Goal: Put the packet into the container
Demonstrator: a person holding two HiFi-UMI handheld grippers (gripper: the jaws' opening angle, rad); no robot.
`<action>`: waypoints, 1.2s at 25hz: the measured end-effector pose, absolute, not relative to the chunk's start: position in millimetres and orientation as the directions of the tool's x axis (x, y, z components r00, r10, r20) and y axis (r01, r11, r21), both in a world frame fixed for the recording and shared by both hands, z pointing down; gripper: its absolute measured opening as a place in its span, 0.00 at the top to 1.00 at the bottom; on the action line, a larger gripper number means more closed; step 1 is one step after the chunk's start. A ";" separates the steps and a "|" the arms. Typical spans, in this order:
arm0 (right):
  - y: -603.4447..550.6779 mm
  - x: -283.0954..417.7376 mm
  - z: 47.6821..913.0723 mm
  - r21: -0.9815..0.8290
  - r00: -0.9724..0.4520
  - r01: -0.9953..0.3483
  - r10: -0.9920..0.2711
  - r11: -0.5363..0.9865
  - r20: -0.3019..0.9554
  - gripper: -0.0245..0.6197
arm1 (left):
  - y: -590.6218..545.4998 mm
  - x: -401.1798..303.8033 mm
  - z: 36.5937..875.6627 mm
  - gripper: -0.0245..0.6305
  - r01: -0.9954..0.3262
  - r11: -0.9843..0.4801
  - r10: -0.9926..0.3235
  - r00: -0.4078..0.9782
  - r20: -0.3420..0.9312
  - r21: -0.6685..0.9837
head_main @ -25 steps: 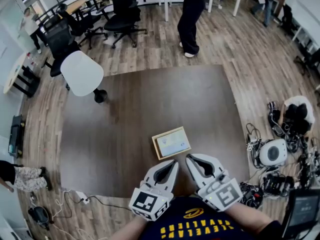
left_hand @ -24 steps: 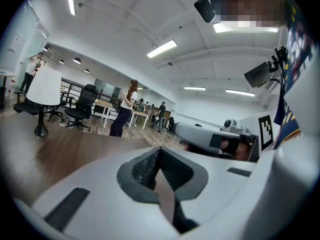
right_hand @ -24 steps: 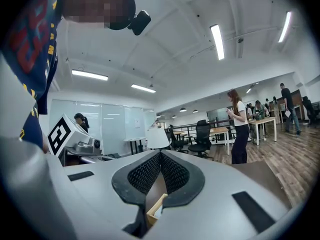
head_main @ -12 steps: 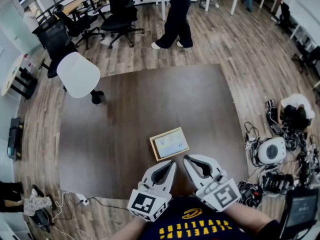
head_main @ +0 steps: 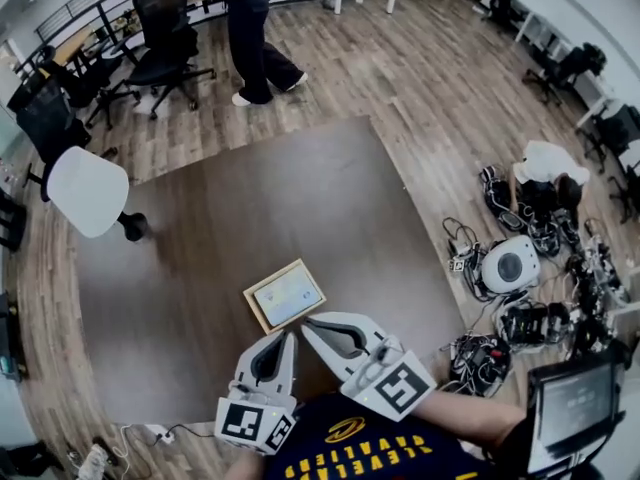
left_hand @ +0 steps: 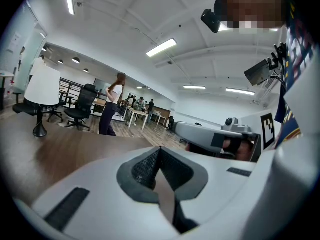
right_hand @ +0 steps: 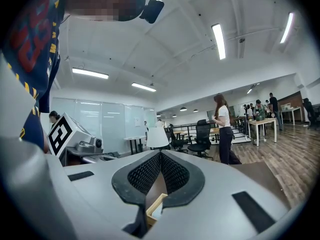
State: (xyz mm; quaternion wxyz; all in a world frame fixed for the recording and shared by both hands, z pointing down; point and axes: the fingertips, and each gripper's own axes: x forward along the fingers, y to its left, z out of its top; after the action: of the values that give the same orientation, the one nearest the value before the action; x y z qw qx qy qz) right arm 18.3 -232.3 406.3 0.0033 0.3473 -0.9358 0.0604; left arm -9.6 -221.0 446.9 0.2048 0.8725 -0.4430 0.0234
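Note:
On the dark brown table (head_main: 330,198) lies a shallow wooden container (head_main: 252,303) with a pale blue-white packet (head_main: 288,294) flat inside it. Both white grippers hover at the table's near edge, just short of the container. My left gripper (head_main: 286,335) is shut with nothing in it, its tip close to the container's near side. My right gripper (head_main: 309,321) is shut and empty too, right beside the container's near right corner. The right gripper view shows the container's wooden corner (right_hand: 155,204) through the gap under the right gripper (right_hand: 160,153). The left gripper (left_hand: 160,148) points over bare tabletop.
A white chair (head_main: 88,190) stands at the table's far left corner, with black office chairs (head_main: 160,23) behind it. A person (head_main: 250,28) walks beyond the far edge. Cables and devices (head_main: 510,268) litter the floor to the right, where another person (head_main: 545,168) crouches.
The head view has swung, so the whole scene sits further left. The person in the back has walked to the left. Both grippers stay shut by the container.

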 end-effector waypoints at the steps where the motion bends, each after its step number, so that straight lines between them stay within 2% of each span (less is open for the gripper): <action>1: -232.7 19.4 406.1 -0.112 -0.757 -0.652 -0.652 0.750 0.046 0.95 | -221.4 -8.2 447.1 0.96 -0.781 -0.526 -0.761 0.609 0.224 0.337; 14: -239.6 28.9 415.6 -0.125 -0.753 -0.656 -0.657 0.745 0.036 0.95 | -228.5 5.3 461.2 0.96 -0.770 -0.538 -0.745 0.625 0.233 0.342; 19: -236.2 29.8 427.0 -0.152 -0.745 -0.666 -0.662 0.730 0.085 0.95 | -224.5 3.0 470.3 0.96 -0.761 -0.545 -0.733 0.636 0.241 0.351; 30: -239.0 21.9 426.6 -0.130 -0.768 -0.641 -0.631 0.757 0.111 0.95 | -225.6 -4.6 469.4 0.96 -0.772 -0.530 -0.729 0.626 0.277 0.350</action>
State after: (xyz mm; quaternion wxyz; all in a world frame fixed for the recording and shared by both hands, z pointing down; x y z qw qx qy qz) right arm 21.9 -239.0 426.6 0.0301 0.3393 -0.9367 0.0803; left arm -4.6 -225.6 469.4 0.2242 0.8732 -0.4300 0.0479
